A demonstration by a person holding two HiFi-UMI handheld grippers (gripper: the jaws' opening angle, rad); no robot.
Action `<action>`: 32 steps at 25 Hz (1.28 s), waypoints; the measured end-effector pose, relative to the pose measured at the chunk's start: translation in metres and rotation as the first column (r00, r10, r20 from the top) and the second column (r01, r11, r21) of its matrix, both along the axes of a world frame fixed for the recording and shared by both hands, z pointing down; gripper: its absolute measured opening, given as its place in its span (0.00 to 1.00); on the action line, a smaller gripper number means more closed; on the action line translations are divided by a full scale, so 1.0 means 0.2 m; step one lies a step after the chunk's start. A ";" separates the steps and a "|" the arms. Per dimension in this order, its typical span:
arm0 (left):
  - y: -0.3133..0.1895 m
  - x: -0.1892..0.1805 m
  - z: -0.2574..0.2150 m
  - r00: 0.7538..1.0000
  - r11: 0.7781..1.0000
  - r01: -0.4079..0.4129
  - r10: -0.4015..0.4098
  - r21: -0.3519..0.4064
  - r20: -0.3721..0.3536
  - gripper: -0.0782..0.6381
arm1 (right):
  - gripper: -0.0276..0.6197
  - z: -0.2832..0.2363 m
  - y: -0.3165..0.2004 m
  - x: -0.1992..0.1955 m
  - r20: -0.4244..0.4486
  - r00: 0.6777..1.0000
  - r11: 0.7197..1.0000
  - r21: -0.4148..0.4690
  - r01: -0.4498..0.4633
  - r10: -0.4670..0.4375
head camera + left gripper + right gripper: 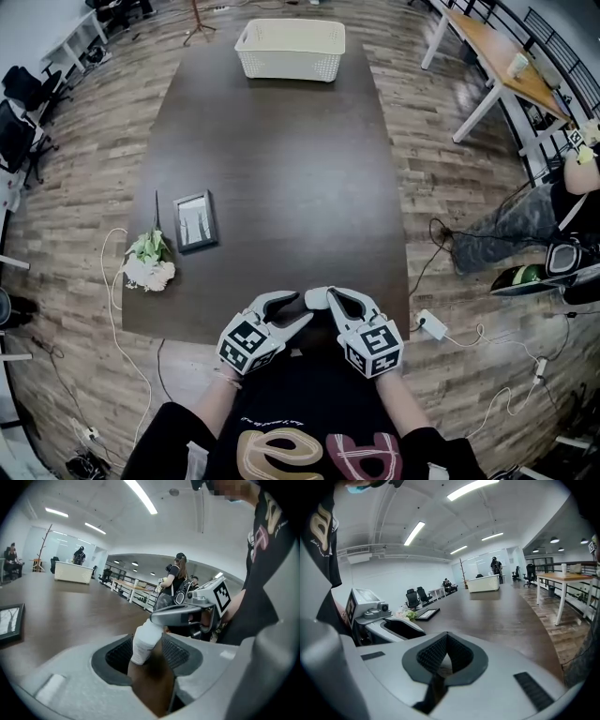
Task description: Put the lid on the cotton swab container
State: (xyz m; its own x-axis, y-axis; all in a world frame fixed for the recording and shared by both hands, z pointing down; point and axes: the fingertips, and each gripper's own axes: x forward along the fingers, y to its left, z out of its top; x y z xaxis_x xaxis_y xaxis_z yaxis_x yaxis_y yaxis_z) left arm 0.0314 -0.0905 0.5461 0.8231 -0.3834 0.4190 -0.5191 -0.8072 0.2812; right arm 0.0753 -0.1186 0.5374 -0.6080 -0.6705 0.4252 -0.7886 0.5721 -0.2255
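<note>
Although no lid is yet seated, we have both tools tip to tip at the six o'clock edge of the table. Our left gripper stands with its jaws wide apart around a small white cylinder, which we take for the cotton swab container or its lid; which, we cannot tell. Our right gripper has its tips pinched together and reaches over that cylinder from three o'clock; whether it grips it is unclear. We judge this an early, gathering step: next the left jaws need to close squarely on the cylinder, without tipping it.
</note>
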 end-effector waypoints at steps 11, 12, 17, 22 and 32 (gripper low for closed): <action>-0.05 0.06 -0.10 0.997 0.986 0.055 -0.061 0.156 0.037 0.17 | 0.05 0.01 -0.01 0.00 -0.057 0.991 0.992 0.033 -0.122 0.124; -0.05 0.07 -0.09 0.997 0.986 0.048 -0.055 0.159 0.044 0.16 | 0.05 0.01 -0.01 0.00 -0.061 0.990 0.992 0.037 -0.122 0.124; -0.03 0.09 -0.06 0.995 0.984 0.045 -0.060 0.174 0.079 0.13 | 0.05 0.01 0.00 0.00 -0.066 0.988 0.989 0.050 -0.140 0.143; -0.04 0.11 -0.07 0.993 0.979 0.044 -0.064 0.197 0.098 0.12 | 0.05 0.00 0.00 0.01 -0.080 0.988 0.990 0.048 -0.130 0.134; -0.04 0.10 -0.07 0.991 0.977 0.049 -0.073 0.207 0.113 0.12 | 0.05 -0.01 0.00 0.01 -0.072 0.984 0.985 0.067 -0.158 0.163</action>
State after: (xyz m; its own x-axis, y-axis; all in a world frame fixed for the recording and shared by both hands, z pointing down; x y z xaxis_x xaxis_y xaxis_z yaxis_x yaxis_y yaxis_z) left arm 0.0524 -0.0975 0.5330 0.7442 -0.5185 0.4210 -0.5891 -0.8066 0.0479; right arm 0.0769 -0.1179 0.5361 -0.4578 -0.7827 0.4218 -0.8848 0.4476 -0.1298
